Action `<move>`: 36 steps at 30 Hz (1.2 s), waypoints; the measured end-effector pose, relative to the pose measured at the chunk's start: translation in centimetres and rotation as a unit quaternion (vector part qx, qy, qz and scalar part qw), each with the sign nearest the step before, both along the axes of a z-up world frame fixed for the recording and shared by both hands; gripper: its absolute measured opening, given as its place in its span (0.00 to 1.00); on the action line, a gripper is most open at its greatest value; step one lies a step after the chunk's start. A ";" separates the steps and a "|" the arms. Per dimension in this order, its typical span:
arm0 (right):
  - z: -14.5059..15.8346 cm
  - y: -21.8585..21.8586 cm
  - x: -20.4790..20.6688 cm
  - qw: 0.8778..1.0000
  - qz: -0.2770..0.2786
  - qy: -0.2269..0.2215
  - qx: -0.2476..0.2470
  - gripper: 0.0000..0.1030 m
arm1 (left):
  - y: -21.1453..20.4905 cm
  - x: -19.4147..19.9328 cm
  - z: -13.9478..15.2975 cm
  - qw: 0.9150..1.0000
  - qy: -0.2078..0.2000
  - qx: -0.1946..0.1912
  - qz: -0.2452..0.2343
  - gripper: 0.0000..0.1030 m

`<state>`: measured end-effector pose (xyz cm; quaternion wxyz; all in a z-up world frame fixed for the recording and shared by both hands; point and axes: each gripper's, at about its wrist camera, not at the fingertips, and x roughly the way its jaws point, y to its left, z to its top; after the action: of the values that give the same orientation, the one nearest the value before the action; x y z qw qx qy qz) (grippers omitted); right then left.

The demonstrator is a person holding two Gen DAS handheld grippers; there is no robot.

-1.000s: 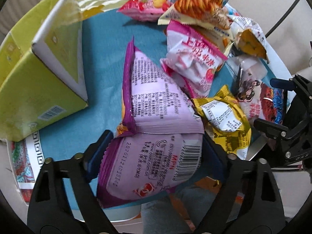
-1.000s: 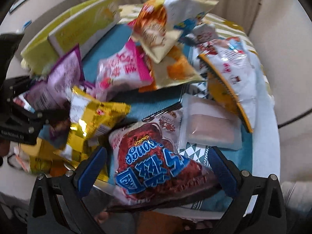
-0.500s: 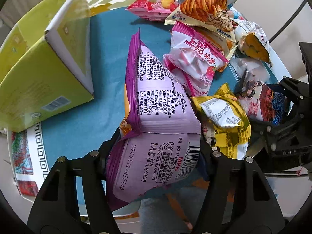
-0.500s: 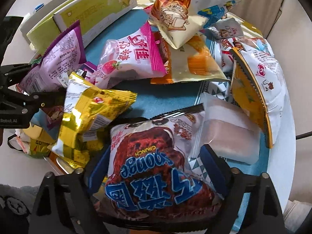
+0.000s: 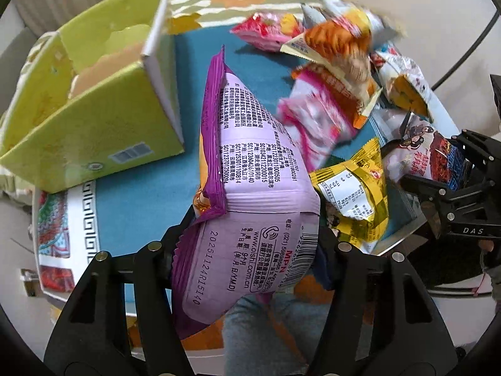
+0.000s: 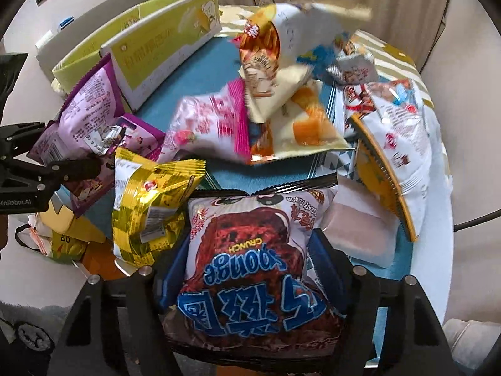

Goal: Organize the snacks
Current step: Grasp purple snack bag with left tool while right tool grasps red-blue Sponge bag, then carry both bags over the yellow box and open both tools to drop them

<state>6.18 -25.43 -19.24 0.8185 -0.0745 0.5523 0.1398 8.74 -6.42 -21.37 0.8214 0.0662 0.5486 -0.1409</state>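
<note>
Since the pile on the round table (image 6: 433,269) is barely dented, we'd say we're right at the start of sorting: two bags picked, nothing visibly put away yet.

Starting at the left, the yellow-green cardboard box (image 5: 90,131) sits open on the teal cloth (image 5: 134,216), stiff flat walls, barcode on the side. We can't tell for sure what's inside; only pale shapes show. Looks like the obvious home for the snacks, but that's our guess.

Next over, the left gripper (image 5: 250,252) has just been closing and its jaws are clamped on the lower end of the purple bag (image 5: 250,188), a puffy pillow pack with crimped, serrated seams and glossy printed film. It sticks up ahead of the fingers, just beside the box.

Right of that, a crinkly gold foil packet (image 6: 147,200) lies near the table edge, with a pink-and-white bag (image 6: 206,125) and an orange-and-cream bag (image 6: 269,62) heaped behind it, both blurred.

Then the right gripper (image 6: 250,277), whose jaws have also just been closing, pinches the brown chocolate bag (image 6: 250,250) with blue lettering from both sides. Shiny, air-filled, zigzag top edge.

Far right: a flat, soft, translucent pack (image 6: 357,235) and a tall white bag with a yellow edge (image 6: 397,163) wait untouched. Everything's slippery film, so plenty left to do.
</note>
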 end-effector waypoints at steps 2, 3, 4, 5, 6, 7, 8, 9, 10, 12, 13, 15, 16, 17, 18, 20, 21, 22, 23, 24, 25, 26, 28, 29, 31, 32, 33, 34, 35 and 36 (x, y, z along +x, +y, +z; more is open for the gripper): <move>0.7 -0.1 -0.6 1.000 -0.004 -0.007 0.002 0.67 | 0.3 -0.2 0.9 1.000 -0.009 -0.001 0.006 0.57; 1.2 -0.2 -0.6 1.000 -0.007 -0.012 0.005 0.67 | 0.4 -0.6 1.5 1.000 -0.015 -0.001 0.009 0.57; 1.7 0.1 -1.4 1.000 -0.009 -0.017 0.007 0.67 | 0.5 -0.8 1.9 1.000 -0.019 -0.001 0.011 0.57; 2.1 -0.1 -1.3 1.000 -0.011 -0.022 0.009 0.67 | 0.9 -1.3 2.5 1.000 -0.025 -0.002 0.013 0.57; 2.8 -0.3 -1.1 0.999 -0.013 -0.028 0.013 0.67 | 1.0 -1.4 3.2 0.999 -0.032 -0.002 0.015 0.57; 3.2 -0.1 -1.7 0.999 -0.013 -0.033 0.016 0.67 | 1.1 -1.6 3.7 0.999 -0.038 -0.003 0.018 0.57; 3.8 -0.2 -1.6 0.999 -0.014 -0.038 0.018 0.67 | 1.1 -1.8 4.3 0.999 -0.043 -0.004 0.020 0.57; 4.6 -0.2 -1.4 0.999 -0.013 -0.045 0.020 0.67 | 1.4 -2.0 4.9 0.998 -0.049 -0.006 0.024 0.57; 5.1 -0.2 -1.1 0.998 -0.012 -0.050 0.020 0.67 | 1.6 -2.1 5.6 0.998 -0.057 -0.008 0.027 0.57; 6.6 0.3 -1.1 0.998 -0.007 -0.065 0.025 0.67 | 2.1 -2.2 7.2 0.997 -0.072 -0.013 0.034 0.57; 7.4 1.0 -1.6 0.997 -0.004 -0.072 0.026 0.67 | 2.4 -2.1 8.0 0.996 -0.078 -0.015 0.037 0.57; 9.1 1.7 -0.8 0.996 0.002 -0.089 0.028 0.67 | 3.1 -1.6 9.3 0.995 -0.091 -0.019 0.043 0.57; 9.7 2.1 -0.6 0.995 0.004 -0.094 0.029 0.66 | 3.4 -1.2 9.9 0.994 -0.098 -0.019 0.048 0.57; 10.6 2.6 0.3 0.994 0.006 -0.102 0.030 0.66 | 3.9 -0.7 10.4 0.993 -0.104 -0.019 0.051 0.57; 11.2 2.9 1.2 0.994 0.007 -0.108 0.031 0.66 | 4.5 0.0 11.0 0.992 -0.111 -0.019 0.056 0.57; 12.5 4.2 1.7 0.992 0.007 -0.121 0.035 0.66 | 5.4 1.1 11.9 0.991 -0.119 -0.019 0.061 0.57; 13.2 4.8 2.1 0.991 0.006 -0.130 0.040 0.66 | 6.1 1.9 12.2 0.990 -0.123 -0.019 0.064 0.57; 13.8 5.6 2.6 0.990 0.006 -0.136 0.046 0.66 | 6.8 2.8 12.6 0.989 -0.128 -0.018 0.067 0.57; 14.2 6.2 3.3 0.989 0.006 -0.141 0.048 0.66 | 7.5 3.6 12.9 0.989 -0.132 -0.018 0.069 0.57; 14.9 7.1 4.1 0.988 0.004 -0.148 0.048 0.66 | 8.3 4.6 13.2 0.988 -0.135 -0.017 0.072 0.57; 15.3 7.9 4.9 0.986 0.001 -0.158 0.046 0.66 | 9.2 5.7 13.4 0.988 -0.136 -0.017 0.075 0.57; 15.7 8.7 5.8 0.985 0.000 -0.167 0.045 0.66 | 10.1 6.8 13.6 0.987 -0.137 -0.017 0.077 0.57; 16.4 10.6 8.0 0.983 0.005 -0.177 0.055 0.66 | 11.8 9.0 13.8 0.987 -0.137 -0.014 0.081 0.57; 16.6 11.4 9.0 0.982 0.005 -0.179 0.061 0.66 | 12.6 10.2 13.9 0.987 -0.137 -0.012 0.083 0.57; 16.7 13.4 11.7 0.982 -0.006 -0.177 0.065 0.66 | 14.3 12.5 13.9 0.987 -0.137 -0.007 0.084 0.57; 16.7 14.3 12.5 0.983 -0.010 -0.172 0.064 0.66 | 15.0 13.6 13.7 0.987 -0.135 -0.005 0.084 0.57; 16.6 15.2 14.0 0.984 -0.017 -0.164 0.065 0.66 | 15.8 15.0 13.5 0.988 -0.132 -0.004 0.084 0.57; 16.4 16.2 15.4 0.985 -0.026 -0.154 0.068 0.66 | 16.5 16.1 13.4 0.988 -0.130 -0.004 0.083 0.57; 16.3 17.1 15.9 0.986 -0.033 -0.147 0.071 0.66 | 17.1 17.3 13.1 0.989 -0.127 -0.002 0.081 0.57; 16.1 17.8 17.3 0.987 -0.042 -0.138 0.075 0.66 | 17.8 18.4 12.9 0.989 -0.124 0.001 0.080 0.57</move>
<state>23.49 -7.62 -3.17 0.8952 -0.0080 0.4246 0.1353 27.10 11.34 -8.51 0.8917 0.0399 0.4461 -0.0653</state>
